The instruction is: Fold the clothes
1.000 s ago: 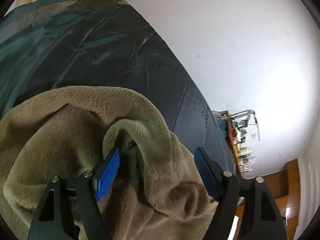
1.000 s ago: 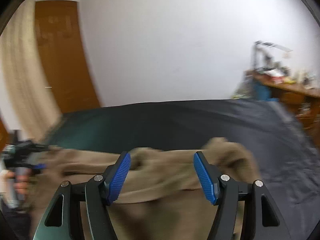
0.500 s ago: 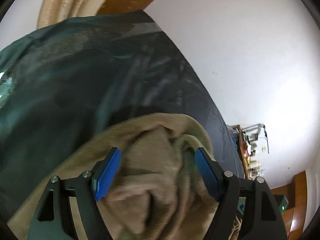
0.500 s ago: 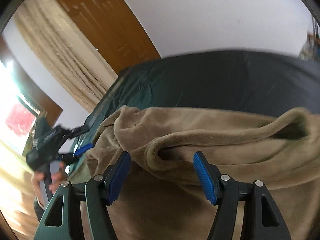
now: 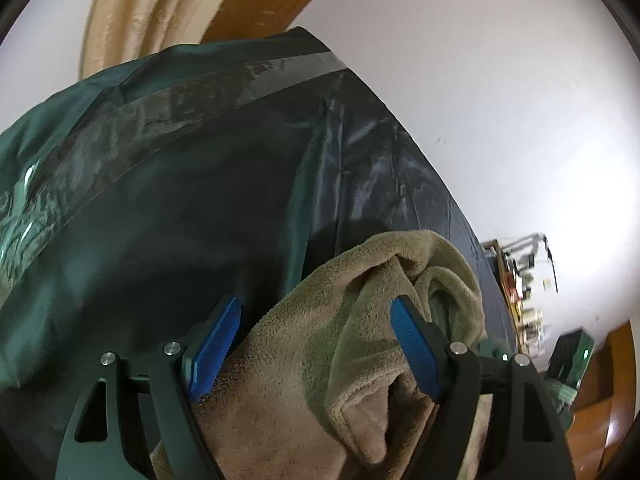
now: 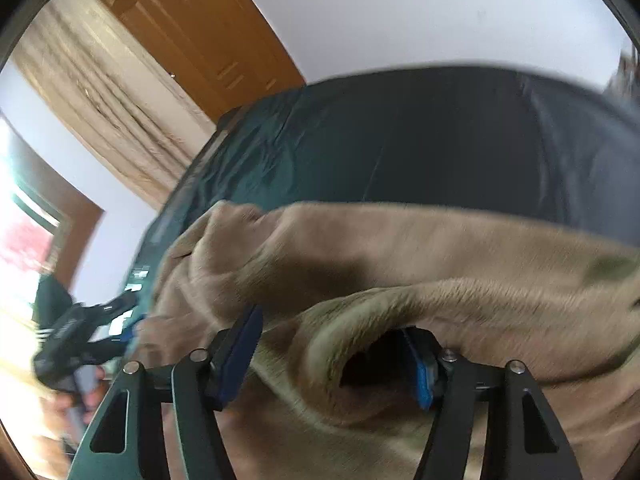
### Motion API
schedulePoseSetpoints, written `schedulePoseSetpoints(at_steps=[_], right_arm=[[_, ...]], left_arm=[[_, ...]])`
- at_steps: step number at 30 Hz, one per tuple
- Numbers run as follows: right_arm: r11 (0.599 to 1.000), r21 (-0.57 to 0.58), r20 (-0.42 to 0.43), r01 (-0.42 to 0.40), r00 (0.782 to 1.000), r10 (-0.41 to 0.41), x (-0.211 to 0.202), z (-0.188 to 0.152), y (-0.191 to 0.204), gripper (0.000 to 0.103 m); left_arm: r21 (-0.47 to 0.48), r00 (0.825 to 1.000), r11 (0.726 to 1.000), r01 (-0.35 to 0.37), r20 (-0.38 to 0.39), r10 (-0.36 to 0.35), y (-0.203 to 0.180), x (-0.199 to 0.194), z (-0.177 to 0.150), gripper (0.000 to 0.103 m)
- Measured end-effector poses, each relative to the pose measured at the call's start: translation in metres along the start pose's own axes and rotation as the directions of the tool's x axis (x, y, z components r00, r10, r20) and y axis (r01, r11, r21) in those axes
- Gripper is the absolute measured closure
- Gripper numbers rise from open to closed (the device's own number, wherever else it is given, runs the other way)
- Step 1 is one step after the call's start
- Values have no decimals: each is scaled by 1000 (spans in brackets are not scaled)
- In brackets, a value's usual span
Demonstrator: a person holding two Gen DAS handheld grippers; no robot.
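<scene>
Straddling a thick roll of tan fleece garment, the left tongs stand with their blue pads spread wide; the cloth bulges up between them, pressing against the right-hand pad while a sliver of gap shows at the left-hand one. The right tongs likewise stand apart, a curled fold of the same garment lying between the pads, its hem forming a dark hollow beside the right-hand pad, which is partly hidden under the cloth. This view is motion-blurred, so I cannot tell whether either pad presses the fabric.

The garment lies bunched on a bed covered by a dark green, shiny sheet with a paler band across its far end. At the left edge of the right wrist view the left tongs appear beside the garment's far end. Beyond the bed stand a beige curtain, a wooden door and a white wall; a cluttered shelf sits by that wall.
</scene>
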State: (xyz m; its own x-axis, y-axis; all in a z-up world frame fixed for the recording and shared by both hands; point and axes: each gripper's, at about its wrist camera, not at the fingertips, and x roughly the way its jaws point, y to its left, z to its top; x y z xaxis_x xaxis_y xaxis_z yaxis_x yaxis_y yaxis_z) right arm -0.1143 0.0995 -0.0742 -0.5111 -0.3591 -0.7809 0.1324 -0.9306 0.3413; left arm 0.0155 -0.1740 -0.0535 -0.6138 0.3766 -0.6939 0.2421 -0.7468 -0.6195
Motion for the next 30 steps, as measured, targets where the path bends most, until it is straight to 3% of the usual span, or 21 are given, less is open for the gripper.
schedulePoseSetpoints(at_steps=[3,5,9,12,19,21,24,30], right_arm=[[991,-71,96,115,989,-108,-9,9,6,78],[973,-110,202,203,963,-178,-21,17,11,80],[953,-100,341,286,910,-237,-40,29,13,81],[949,-80,392,306,884,-252,-46,33,11,81],[937,-54,491,346,826,-277,-44,24,13,81],[937,-37,531,346,802,-275,-52,20,14,81],[941,-11,589,339,762,-268,-68,14,16,80],[941,37,701,337,662,-265,-104,-1,16,81]], left_arm=[[37,1000,999,15,-5,-15,2,1,0,21],[60,999,998,31,-11,-30,3,1,1,21],[81,995,992,96,-40,-93,5,-2,4,18],[91,985,984,156,-82,-149,6,-3,6,16],[192,960,952,239,-194,-202,-2,9,3,15],[221,955,942,252,-215,-205,-4,15,1,15],[290,961,929,229,-218,-168,-14,21,-8,15],[371,968,909,190,-227,-110,-25,26,-15,14]])
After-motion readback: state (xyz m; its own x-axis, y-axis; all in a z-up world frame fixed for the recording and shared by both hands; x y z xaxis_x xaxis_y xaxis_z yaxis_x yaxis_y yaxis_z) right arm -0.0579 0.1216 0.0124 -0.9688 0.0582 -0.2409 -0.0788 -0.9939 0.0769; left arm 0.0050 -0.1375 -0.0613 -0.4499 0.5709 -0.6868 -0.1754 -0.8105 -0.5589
